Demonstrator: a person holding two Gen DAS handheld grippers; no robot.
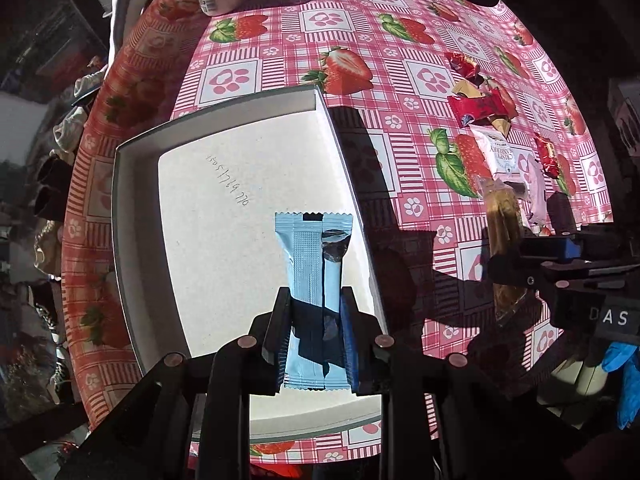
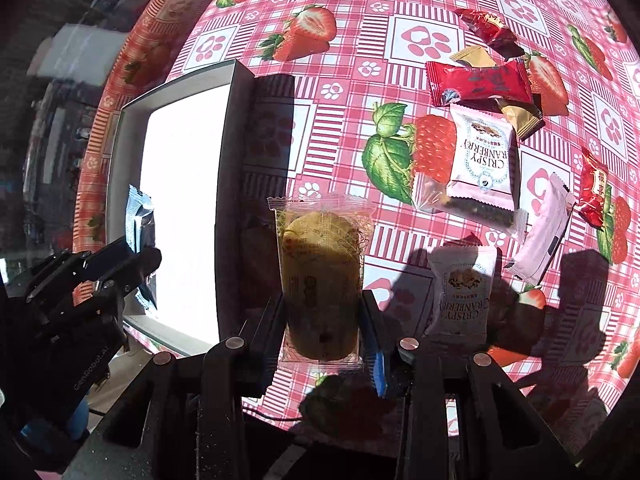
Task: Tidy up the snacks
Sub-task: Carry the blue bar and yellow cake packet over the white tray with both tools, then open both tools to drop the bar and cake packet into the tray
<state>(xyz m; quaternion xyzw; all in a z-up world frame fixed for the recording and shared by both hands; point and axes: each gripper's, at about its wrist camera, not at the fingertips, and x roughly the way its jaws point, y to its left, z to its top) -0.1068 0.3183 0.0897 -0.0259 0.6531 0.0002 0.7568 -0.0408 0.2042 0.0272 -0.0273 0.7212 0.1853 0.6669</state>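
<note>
Both grippers [image 1: 316,304] [image 2: 320,312] pointing downward, fingers [image 1: 276,328] clamped narrow.

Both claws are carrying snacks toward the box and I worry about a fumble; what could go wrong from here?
1. The left claw pinches the blue packet by its lower half; the free end could catch the box wall.
2. The right claw holds the clear-wrapped cake outside the box, so the two claws could collide.

Black left claw [image 1: 316,308] and right claw [image 2: 322,312], blue pads, copper-coloured screw heads
</note>
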